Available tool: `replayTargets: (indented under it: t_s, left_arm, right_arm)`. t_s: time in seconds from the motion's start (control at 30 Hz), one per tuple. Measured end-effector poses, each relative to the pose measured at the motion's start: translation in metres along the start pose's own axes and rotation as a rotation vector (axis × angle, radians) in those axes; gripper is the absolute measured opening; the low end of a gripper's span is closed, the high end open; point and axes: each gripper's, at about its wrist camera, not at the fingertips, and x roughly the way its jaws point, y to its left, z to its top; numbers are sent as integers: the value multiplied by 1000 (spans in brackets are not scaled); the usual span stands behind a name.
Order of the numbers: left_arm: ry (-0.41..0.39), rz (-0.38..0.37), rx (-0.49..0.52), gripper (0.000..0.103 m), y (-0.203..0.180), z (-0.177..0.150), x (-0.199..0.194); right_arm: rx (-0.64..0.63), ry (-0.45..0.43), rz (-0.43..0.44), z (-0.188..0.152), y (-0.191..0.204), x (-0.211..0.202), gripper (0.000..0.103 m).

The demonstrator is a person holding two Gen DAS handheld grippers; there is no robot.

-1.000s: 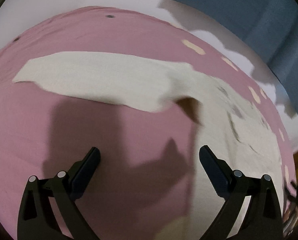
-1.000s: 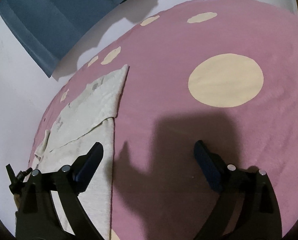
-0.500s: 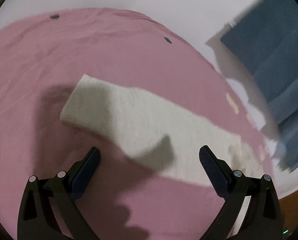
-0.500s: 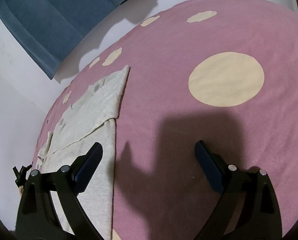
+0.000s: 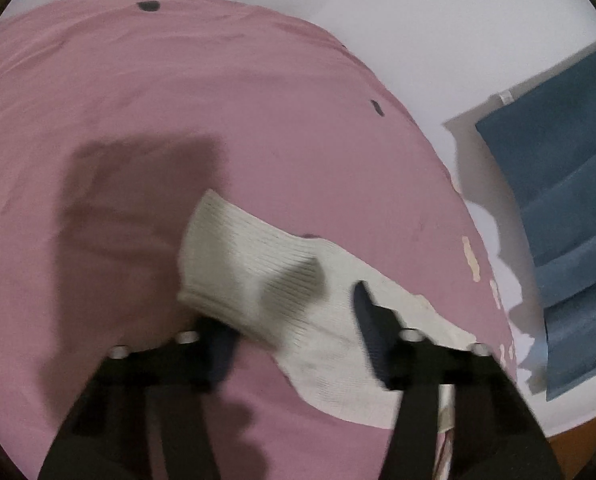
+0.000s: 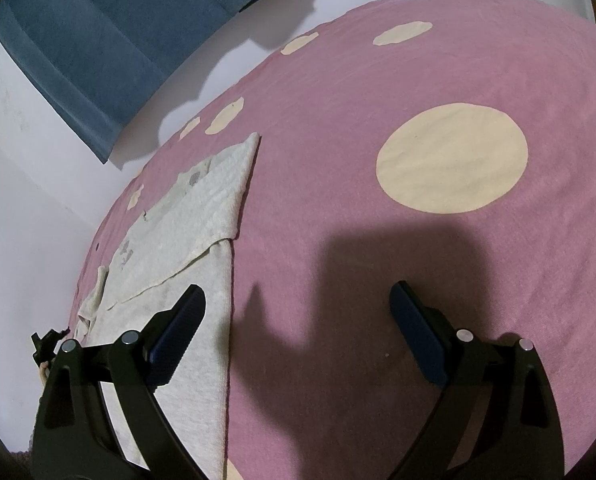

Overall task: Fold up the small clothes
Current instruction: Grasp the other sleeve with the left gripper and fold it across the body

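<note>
A cream knitted garment lies flat on a pink spotted sheet (image 5: 257, 100). In the left wrist view its sleeve (image 5: 253, 256) runs from the cuff at centre down to the right. My left gripper (image 5: 293, 332) is low over the sleeve, its jaws closing. The ribbed cuff end sits between the fingers, with a gap still showing. In the right wrist view the garment's body (image 6: 193, 216) lies at the left, one part folded over. My right gripper (image 6: 298, 292) stands open above the pink sheet (image 6: 378, 80), its left finger (image 6: 181, 320) over the garment's straight edge and nothing between the jaws.
A blue cloth (image 5: 570, 208) (image 6: 97, 40) hangs against the white wall beyond the sheet's far edge. Large cream dots (image 6: 454, 164) mark the sheet. A small dark object (image 6: 47, 342) sits at the sheet's left edge. Bare pink sheet spreads to the right of the garment.
The left gripper has travelled along the sleeve to its cuff end and come down close to it, and its jaws have narrowed around the cuff. The right gripper has stayed put.
</note>
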Motion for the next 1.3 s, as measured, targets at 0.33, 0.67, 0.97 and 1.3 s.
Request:
replayTargets:
  t_s: [0.33, 0.67, 0.97, 1.3]
  left_arm:
    - [-56, 93, 68, 5, -23, 11, -22]
    - [-215, 123, 269, 5, -121, 16, -80]
    - [-182, -36, 523, 5, -256, -59, -86]
    - [69, -216, 717, 5, -386, -216, -10]
  right_arm:
    - [8, -4, 8, 1, -2, -1, 93]
    - [15, -6, 20, 1, -4, -2, 93]
    - [22, -10, 31, 2, -5, -3, 93]
    - [30, -13, 43, 2, -7, -4, 93]
